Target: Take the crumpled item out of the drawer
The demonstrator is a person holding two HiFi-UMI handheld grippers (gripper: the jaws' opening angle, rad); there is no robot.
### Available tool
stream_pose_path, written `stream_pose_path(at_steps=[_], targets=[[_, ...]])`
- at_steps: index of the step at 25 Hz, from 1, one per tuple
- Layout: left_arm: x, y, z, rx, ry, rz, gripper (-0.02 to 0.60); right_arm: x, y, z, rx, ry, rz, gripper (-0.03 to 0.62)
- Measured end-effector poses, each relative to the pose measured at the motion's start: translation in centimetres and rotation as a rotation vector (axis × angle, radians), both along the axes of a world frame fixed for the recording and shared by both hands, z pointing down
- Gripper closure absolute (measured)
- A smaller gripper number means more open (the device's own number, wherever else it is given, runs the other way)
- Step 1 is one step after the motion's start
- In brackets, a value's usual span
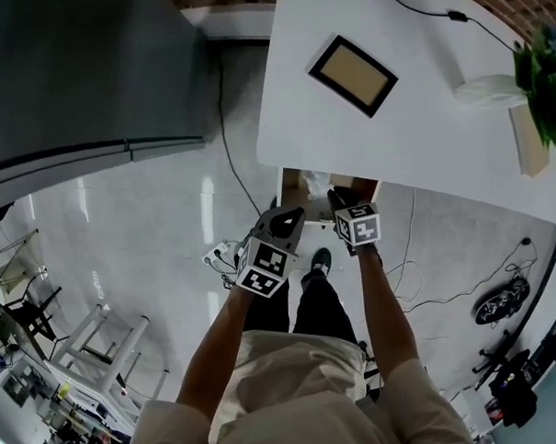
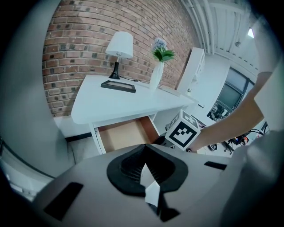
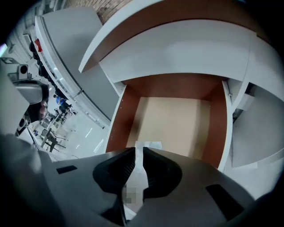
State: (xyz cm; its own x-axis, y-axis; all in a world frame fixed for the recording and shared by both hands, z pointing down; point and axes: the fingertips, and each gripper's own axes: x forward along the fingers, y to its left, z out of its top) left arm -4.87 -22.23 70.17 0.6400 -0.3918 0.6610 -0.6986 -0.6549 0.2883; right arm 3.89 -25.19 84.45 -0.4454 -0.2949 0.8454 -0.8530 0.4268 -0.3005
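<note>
The white table's drawer (image 1: 353, 182) stands pulled out, its tan floor (image 3: 177, 124) bare toward the back. A white crumpled item (image 1: 317, 181) lies in its near left part. My right gripper (image 1: 338, 198) hangs over the drawer's front. Its jaws (image 3: 138, 150) are a narrow gap apart, and the crumpled item (image 3: 149, 145) shows just past their tips and through the gap. My left gripper (image 1: 291, 217) is beside it, in front of the drawer (image 2: 122, 135), with its jaws (image 2: 144, 150) closed together. A small white bit shows in their seam; I cannot tell what it is.
On the white table (image 1: 421, 137) are a dark picture frame (image 1: 352, 74), a white lamp (image 1: 487, 90) and a green plant (image 1: 543, 76). A grey cabinet (image 1: 79, 78) stands to the left. Cables (image 1: 419, 284) and a power strip (image 1: 220, 256) lie on the floor.
</note>
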Motion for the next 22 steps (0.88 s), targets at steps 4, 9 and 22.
stream_pose_path(at_steps=[4,9,22], targets=[[0.1,-1.0,0.7,-0.006,-0.005,-0.013,0.566,0.2,-0.7,1.6,-0.014,0.008,-0.032,0.503],[1.3,-1.6,1.6,-0.005,0.005,-0.018,0.566,0.2,-1.1,3.2,-0.024,0.024,-0.105,0.491],[1.3,-1.8,3.4,0.066,0.023,-0.051,0.566,-1.1,-1.2,8.0,-0.031,0.073,-0.271,0.461]])
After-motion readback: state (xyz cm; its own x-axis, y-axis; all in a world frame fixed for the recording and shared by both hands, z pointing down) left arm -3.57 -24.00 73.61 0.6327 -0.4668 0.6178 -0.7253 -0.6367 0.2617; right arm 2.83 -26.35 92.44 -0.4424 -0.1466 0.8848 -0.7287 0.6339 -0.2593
